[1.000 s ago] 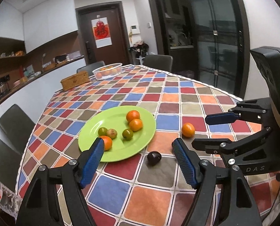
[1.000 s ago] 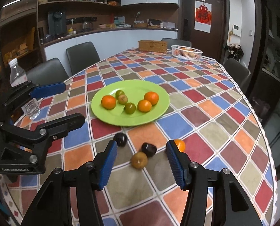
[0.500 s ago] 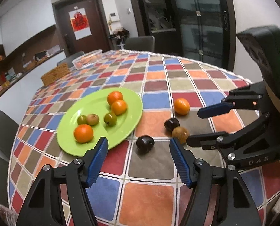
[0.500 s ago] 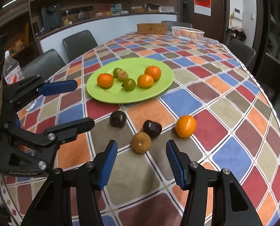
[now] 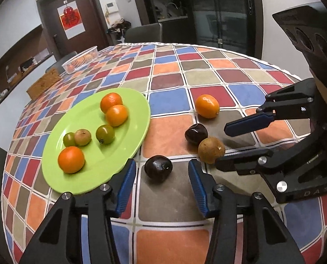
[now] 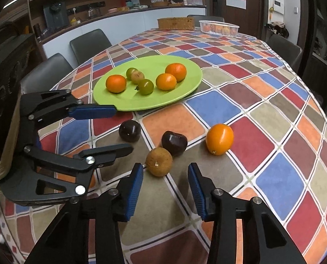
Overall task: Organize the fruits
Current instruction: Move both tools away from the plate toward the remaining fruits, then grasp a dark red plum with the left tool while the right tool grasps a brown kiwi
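Note:
A green plate (image 5: 93, 154) (image 6: 185, 66) holds several oranges and small green fruits. On the checked tablecloth beside it lie a dark plum (image 5: 158, 169) (image 6: 129, 130), a second dark plum (image 5: 196, 133) (image 6: 174, 143), a brown fruit (image 5: 211, 150) (image 6: 159, 161) and an orange (image 5: 207, 106) (image 6: 219, 139). My left gripper (image 5: 161, 173) (image 6: 119, 129) is open, its fingers either side of the first plum, not touching. My right gripper (image 6: 165, 176) (image 5: 220, 145) is open, just short of the brown fruit.
A white basket (image 6: 218, 27) of oranges and a wicker box (image 6: 175, 23) stand at the table's far end. Dark chairs (image 6: 89, 45) line the table's sides. A counter and shelves run along the wall behind.
Both grippers have moved forward and down toward the loose fruits. The left now straddles the first plum; the right has closed in on the brown fruit. Both stay open.

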`<state>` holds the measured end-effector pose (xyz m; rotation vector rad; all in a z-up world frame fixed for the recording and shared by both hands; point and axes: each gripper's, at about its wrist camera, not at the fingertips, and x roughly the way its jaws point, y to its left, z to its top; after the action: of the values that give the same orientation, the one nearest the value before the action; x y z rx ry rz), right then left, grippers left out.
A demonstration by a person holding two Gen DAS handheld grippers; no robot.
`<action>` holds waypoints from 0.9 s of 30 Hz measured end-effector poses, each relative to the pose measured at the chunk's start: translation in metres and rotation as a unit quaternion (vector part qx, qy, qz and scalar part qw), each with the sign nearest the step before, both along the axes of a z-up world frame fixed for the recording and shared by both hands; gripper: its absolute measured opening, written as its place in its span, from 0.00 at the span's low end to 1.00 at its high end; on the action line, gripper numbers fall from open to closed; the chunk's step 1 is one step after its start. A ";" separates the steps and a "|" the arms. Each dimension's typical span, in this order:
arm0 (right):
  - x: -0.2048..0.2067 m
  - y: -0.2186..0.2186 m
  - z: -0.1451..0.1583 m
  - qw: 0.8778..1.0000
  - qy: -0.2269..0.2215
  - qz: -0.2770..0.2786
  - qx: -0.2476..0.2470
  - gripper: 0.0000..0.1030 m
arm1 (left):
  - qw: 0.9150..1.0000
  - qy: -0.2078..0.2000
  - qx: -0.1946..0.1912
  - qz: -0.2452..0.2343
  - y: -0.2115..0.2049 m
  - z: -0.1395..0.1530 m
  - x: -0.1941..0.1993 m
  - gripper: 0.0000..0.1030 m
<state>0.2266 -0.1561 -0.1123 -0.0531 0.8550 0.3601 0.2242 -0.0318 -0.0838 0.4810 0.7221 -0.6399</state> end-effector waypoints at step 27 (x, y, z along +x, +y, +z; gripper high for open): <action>0.010 0.004 -0.005 1.000 0.016 0.017 0.021 0.28 | 0.999 0.028 -0.015 0.031 0.000 -0.004 0.011 0.28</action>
<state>0.2364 -0.1521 -0.1169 -0.0234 0.8789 0.4104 0.2351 -0.0318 -0.0877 0.4128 0.7760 -0.6078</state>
